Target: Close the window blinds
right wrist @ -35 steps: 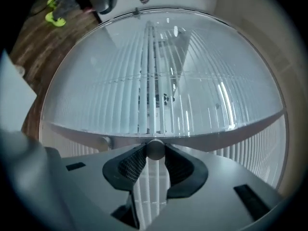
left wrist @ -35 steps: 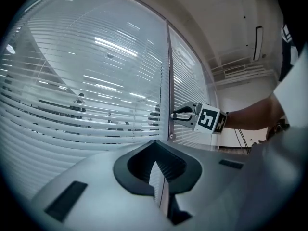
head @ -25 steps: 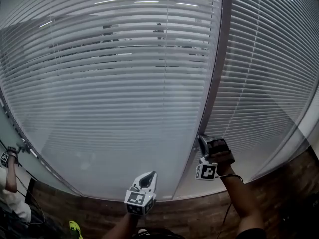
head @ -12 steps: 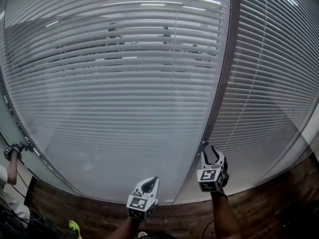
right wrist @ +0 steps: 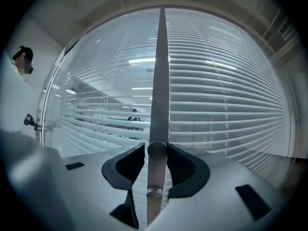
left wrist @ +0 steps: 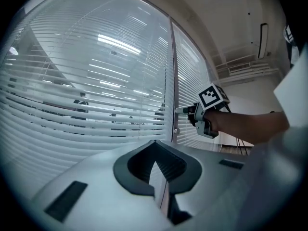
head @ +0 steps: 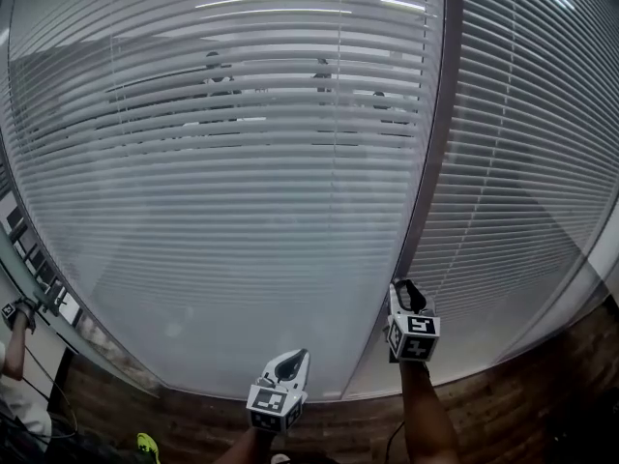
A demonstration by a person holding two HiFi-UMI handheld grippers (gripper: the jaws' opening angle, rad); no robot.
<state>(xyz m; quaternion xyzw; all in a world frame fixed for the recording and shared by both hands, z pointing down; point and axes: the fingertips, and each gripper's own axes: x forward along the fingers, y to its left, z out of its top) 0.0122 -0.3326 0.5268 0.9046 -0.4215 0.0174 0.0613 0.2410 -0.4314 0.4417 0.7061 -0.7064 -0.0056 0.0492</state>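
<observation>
White slatted blinds (head: 242, 191) hang behind glass, on either side of a grey upright frame post (head: 432, 162). Through the slats I can still make out dark shapes. A small round knob (right wrist: 157, 149) sticks out from the post. My right gripper (head: 406, 290) points level at the post and stands open, its jaws on either side of the knob with a thin gap each side. They have just been opening. The right gripper (left wrist: 185, 110) also shows at the post in the left gripper view. My left gripper (head: 293, 358) hangs lower left, shut and empty, facing the left pane.
Brown wooden floor (head: 551, 394) runs below the window. At the far left another person's hand (head: 14, 322) holds something near a side frame. A yellow-green shoe (head: 147, 445) shows at the bottom edge. A second blind (head: 542, 133) covers the right pane.
My right gripper has rolled from lying sideways on the post to upright, and its jaws have spread apart. The left gripper has stayed where it was.
</observation>
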